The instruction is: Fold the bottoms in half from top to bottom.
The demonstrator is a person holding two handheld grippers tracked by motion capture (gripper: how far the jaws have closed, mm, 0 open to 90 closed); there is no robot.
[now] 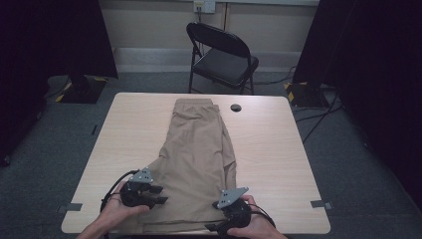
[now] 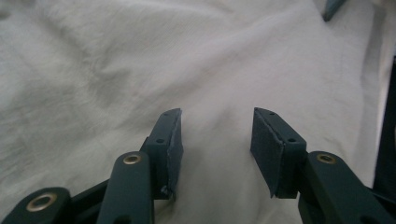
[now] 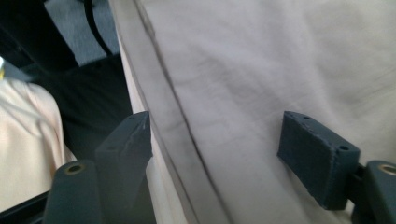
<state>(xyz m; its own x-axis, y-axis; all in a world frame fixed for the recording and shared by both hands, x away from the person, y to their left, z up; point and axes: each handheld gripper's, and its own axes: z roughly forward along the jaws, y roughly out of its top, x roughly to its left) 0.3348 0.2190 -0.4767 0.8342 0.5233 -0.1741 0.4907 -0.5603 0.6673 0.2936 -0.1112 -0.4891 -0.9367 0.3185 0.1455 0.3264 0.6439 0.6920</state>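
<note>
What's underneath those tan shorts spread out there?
The shorts lie flat on a light wooden table; its top shows all around them. Whatever sits beneath the cloth itself is covered. A dark round hole in the tabletop lies beside the waistband.

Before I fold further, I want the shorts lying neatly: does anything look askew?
Nearly. The shorts lie folded lengthwise, but the hem overhangs the table edge near the right gripper, and one leg flares left by the left gripper.
</note>
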